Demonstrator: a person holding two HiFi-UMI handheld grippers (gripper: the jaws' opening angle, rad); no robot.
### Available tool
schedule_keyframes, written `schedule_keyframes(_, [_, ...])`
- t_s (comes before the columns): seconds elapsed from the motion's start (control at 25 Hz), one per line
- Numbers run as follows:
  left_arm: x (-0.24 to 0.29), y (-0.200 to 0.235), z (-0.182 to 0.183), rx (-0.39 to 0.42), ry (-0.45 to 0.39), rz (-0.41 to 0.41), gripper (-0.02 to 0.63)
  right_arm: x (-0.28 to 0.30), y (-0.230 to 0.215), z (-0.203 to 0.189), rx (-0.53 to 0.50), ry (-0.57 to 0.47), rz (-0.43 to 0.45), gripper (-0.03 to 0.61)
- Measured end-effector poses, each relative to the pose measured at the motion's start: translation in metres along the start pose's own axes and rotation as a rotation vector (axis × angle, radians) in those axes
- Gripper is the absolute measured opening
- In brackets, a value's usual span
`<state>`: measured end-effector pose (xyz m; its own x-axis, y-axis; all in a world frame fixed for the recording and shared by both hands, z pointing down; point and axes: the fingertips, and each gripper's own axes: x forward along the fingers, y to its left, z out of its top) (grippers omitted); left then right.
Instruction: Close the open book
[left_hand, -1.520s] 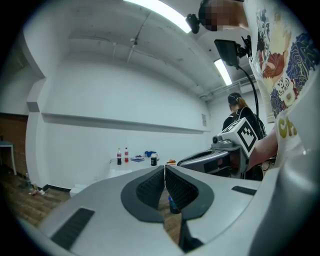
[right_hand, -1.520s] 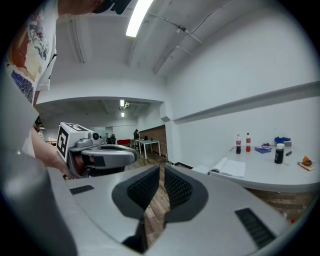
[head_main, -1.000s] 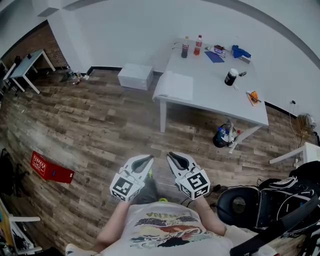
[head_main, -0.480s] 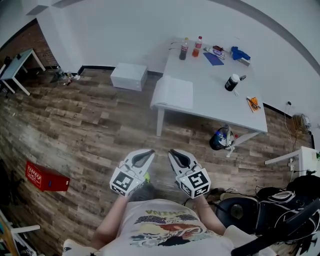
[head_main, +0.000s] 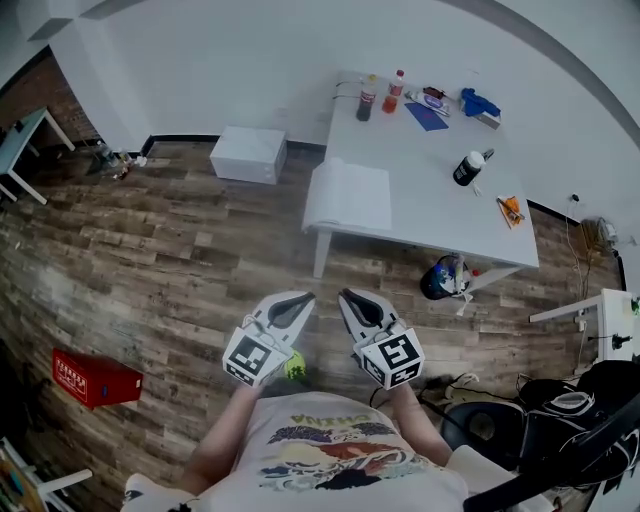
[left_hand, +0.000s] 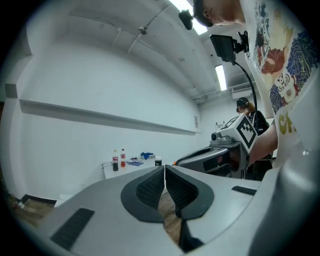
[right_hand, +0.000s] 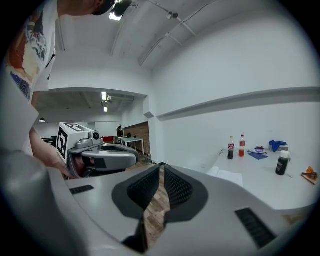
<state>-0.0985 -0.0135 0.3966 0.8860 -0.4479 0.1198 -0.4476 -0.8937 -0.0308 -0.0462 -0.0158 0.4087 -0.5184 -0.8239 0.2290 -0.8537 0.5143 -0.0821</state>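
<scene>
The left tool (head_main: 303, 297) and the right tool (head_main: 346, 294), both pressed together and empty at lower centre, were well apart from the book (head_main: 348, 195) lying open on the table (head_main: 430, 210) above, so the closing had not begun.

Seemingly open book (head_main: 348, 196) lies on table (head_main: 440, 212), left end.

Two capped plastic drink bottles (head_main: 368, 98), one open white book (head_main: 350, 196), one black canister with a white lid (head_main: 466, 168), one white rectangular box (head_main: 248, 155), one red rectangular box (head_main: 95, 378)
</scene>
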Motion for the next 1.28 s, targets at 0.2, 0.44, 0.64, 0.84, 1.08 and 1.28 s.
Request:
schedule_keyframes(0.2, [0.005,0.035,0.002,0.012,-0.017,-0.025,0.014,0.035,-0.008,0.008,-0.004,-0.002,-0.029,0.037])
schedule_keyframes(0.44, [0.007,0.074,-0.004,0.021,-0.03,-0.034,0.013,0.066,-0.014,0.017,-0.013,-0.01,-0.065,0.037])
schedule_keyframes(0.64, [0.012,0.088,-0.003,0.029,-0.036,-0.032,0.012,0.078,-0.02,0.021,-0.021,0.0,-0.075,0.037])
schedule_keyframes(0.84, [0.022,0.102,-0.008,0.023,-0.026,-0.03,0.014,0.092,-0.028,0.022,-0.03,0.015,-0.072,0.037])
schedule_keyframes(1.08, [0.042,0.111,-0.01,0.067,0.007,-0.035,0.014,0.11,-0.048,0.023,-0.029,0.021,-0.06,0.037])
schedule_keyframes(1.28, [0.062,0.127,-0.009,0.073,0.031,-0.047,0.014,0.127,-0.071,0.03,-0.03,0.017,-0.03,0.037])
